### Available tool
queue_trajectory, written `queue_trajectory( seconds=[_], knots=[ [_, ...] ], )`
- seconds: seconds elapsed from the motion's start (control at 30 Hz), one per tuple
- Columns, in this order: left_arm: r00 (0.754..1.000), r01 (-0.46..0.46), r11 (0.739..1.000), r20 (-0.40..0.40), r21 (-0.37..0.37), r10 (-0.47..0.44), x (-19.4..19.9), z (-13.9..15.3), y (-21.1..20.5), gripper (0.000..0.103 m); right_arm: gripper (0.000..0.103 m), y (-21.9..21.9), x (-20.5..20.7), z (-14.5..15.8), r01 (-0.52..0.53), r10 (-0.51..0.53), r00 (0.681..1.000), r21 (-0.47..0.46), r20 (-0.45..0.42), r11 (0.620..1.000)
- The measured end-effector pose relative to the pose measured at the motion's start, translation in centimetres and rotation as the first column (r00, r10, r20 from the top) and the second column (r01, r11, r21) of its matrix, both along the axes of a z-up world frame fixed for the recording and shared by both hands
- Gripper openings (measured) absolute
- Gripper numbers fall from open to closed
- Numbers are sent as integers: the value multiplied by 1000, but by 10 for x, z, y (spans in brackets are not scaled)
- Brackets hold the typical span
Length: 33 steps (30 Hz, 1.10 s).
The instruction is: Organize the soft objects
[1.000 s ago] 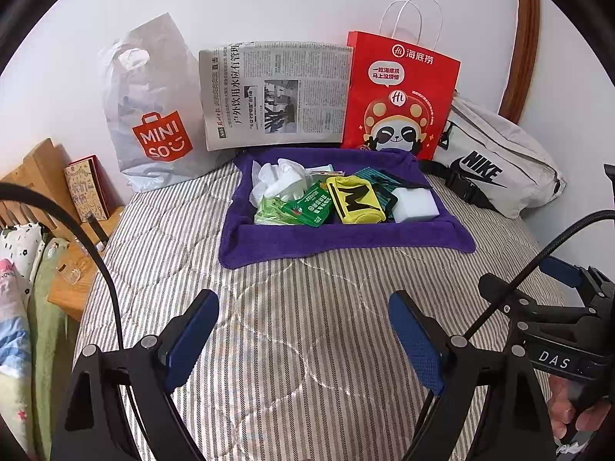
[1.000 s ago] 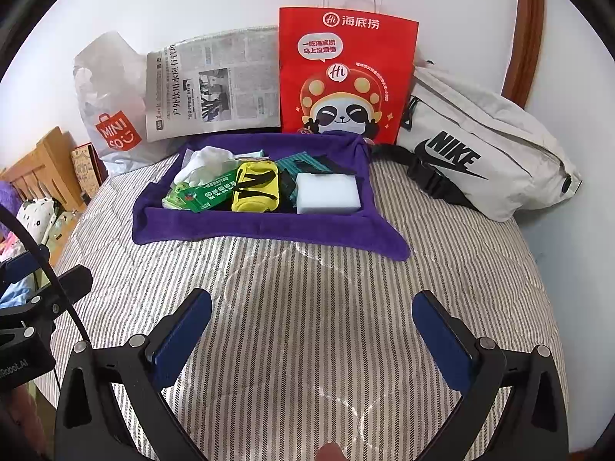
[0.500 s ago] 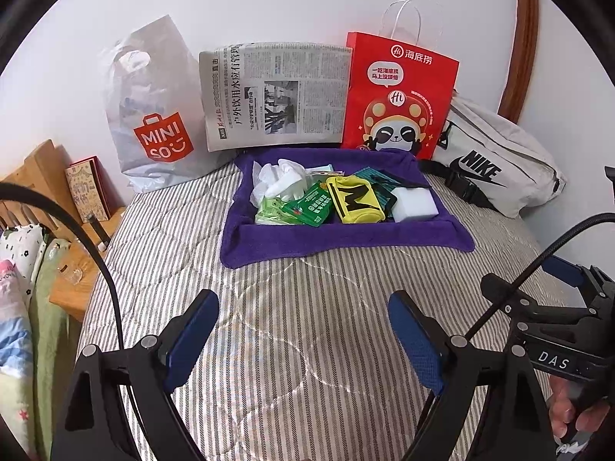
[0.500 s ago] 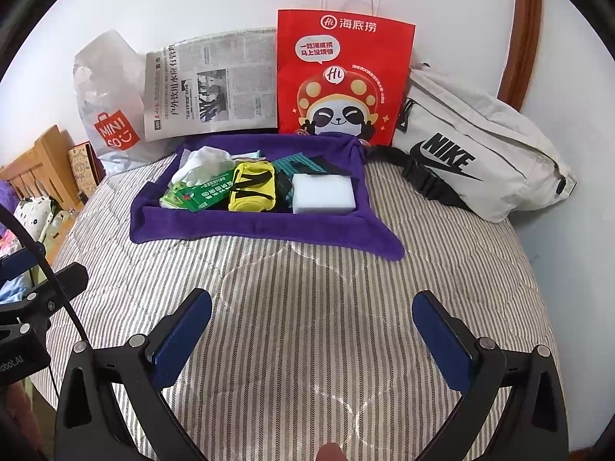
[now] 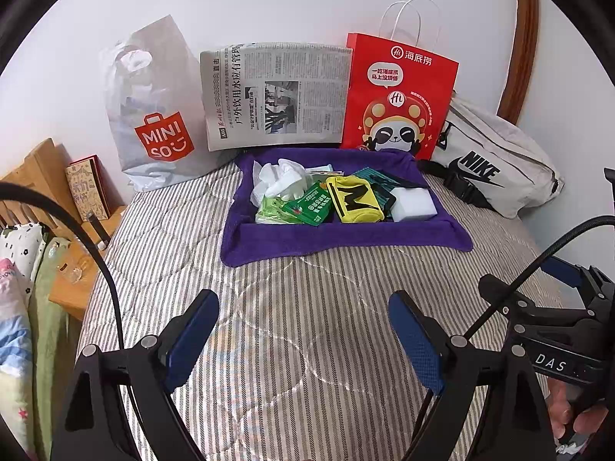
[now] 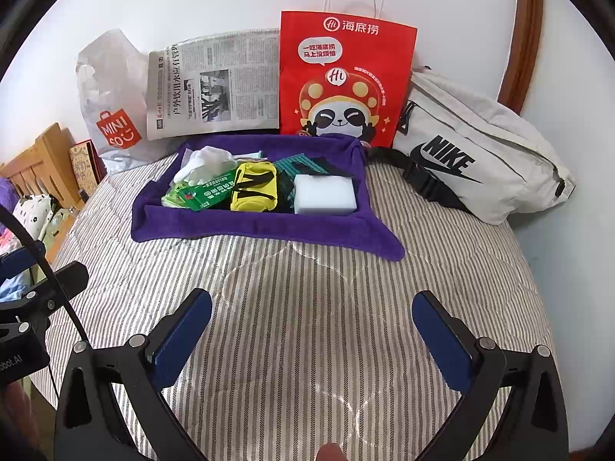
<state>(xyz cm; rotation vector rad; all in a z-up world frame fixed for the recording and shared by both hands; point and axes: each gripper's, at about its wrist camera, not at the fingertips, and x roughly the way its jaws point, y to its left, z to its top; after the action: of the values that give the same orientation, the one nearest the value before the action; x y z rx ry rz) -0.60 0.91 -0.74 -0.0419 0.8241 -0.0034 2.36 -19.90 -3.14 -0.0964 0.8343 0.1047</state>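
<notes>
A bed (image 5: 300,345) with a grey striped quilt fills the foreground, and a white wall (image 5: 269,0) stands behind it with a brown wooden frame (image 5: 522,46) at its right side. Against the wall lean a white plastic shopping bag (image 5: 153,115), a folded newspaper (image 5: 276,96), a red paper bag (image 5: 399,96) with a panda picture, and a pale waist bag (image 5: 496,161) with a black logo. At the left of the bed there is a wooden headboard (image 5: 34,180), a small book (image 5: 86,188) upright beside it, and some patterned bedding (image 5: 19,307) lower down.
</notes>
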Motion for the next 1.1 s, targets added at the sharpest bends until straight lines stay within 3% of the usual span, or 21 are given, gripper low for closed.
queue_trajectory(
  seconds=[1.1],
  knots=[
    [1000,3,1000,5,5,-3,-5,3,1,90,103,-5,-3,4,11,-11,1000,1,10,1000]
  ],
)
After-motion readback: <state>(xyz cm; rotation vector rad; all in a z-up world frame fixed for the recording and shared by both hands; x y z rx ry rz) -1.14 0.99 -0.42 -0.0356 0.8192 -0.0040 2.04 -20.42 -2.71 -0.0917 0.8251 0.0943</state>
